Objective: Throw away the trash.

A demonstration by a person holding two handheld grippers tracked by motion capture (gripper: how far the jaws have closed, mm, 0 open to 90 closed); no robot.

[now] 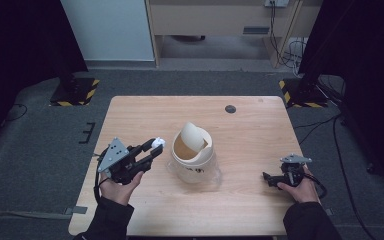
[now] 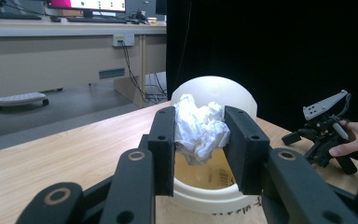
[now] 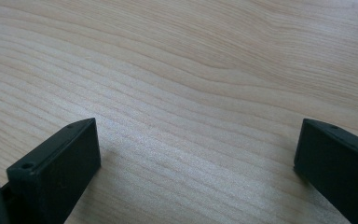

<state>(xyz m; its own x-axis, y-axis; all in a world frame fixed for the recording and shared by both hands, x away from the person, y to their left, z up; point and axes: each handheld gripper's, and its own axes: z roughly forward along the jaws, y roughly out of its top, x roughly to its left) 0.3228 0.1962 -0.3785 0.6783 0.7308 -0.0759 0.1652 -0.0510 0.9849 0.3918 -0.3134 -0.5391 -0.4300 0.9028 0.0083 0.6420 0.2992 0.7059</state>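
A small white bin (image 1: 192,157) with a domed swing lid stands in the middle of the wooden table (image 1: 250,130); the lid is tipped and the opening shows. My left gripper (image 1: 156,145) hovers just left of the bin's rim, shut on a crumpled white paper ball (image 1: 157,142). In the left gripper view the paper ball (image 2: 199,128) is pinched between the jaws in front of the bin (image 2: 214,186). My right gripper (image 1: 267,177) rests low on the table at the right, and in the right gripper view its jaws stand wide apart over bare wood, right gripper (image 3: 196,154).
A dark round grommet (image 1: 230,109) sits near the table's far edge. Black stands with striped bases (image 1: 75,92) flank the table's far corners. Desks and cables stand behind.
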